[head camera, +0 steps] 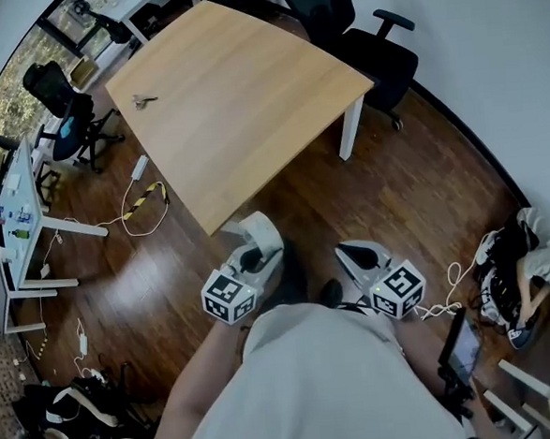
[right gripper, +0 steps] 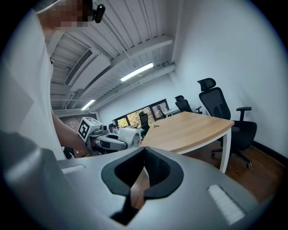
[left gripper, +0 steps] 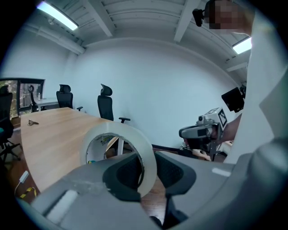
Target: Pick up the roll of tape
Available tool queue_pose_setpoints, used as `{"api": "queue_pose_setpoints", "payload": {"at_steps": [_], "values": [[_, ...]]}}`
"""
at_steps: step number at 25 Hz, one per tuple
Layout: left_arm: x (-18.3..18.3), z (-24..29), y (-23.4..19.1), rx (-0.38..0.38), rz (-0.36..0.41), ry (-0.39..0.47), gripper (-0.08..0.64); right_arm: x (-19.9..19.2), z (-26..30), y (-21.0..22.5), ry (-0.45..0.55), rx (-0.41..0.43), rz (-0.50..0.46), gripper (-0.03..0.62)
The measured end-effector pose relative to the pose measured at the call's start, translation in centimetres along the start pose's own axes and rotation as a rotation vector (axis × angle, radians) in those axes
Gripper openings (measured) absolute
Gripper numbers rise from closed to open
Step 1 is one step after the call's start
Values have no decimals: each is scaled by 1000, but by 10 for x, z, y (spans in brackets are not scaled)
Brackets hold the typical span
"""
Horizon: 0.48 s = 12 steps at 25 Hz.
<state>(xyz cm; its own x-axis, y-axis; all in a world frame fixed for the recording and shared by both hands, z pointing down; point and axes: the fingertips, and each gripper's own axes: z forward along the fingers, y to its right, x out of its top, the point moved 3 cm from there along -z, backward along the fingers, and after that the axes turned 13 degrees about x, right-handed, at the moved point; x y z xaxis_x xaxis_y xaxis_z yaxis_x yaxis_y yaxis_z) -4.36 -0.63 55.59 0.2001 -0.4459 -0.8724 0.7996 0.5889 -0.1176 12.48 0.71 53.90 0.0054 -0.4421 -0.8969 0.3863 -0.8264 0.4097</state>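
Clamping the roll of tape (left gripper: 145, 150), left gripper (head camera: 255, 236) hangs over floor (head camera: 414, 185) off the table edge (head camera: 285, 157); right gripper (right gripper: 145, 173) clenched empty.

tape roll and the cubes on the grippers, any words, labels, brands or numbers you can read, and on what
No text can be read.
roll of tape, in the left gripper: coloured print inside its core, too blurred to read.
marker cubes of the left gripper and the right gripper: black-and-white square patterns only, no letters or digits.
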Motion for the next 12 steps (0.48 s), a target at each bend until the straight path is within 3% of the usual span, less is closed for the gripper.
{"api": "queue_pose_setpoints", "payload": {"at_steps": [12], "values": [[-10,-68,-6,40,-120,136,94,21,51,-35,-29,113,-81,6]]}}
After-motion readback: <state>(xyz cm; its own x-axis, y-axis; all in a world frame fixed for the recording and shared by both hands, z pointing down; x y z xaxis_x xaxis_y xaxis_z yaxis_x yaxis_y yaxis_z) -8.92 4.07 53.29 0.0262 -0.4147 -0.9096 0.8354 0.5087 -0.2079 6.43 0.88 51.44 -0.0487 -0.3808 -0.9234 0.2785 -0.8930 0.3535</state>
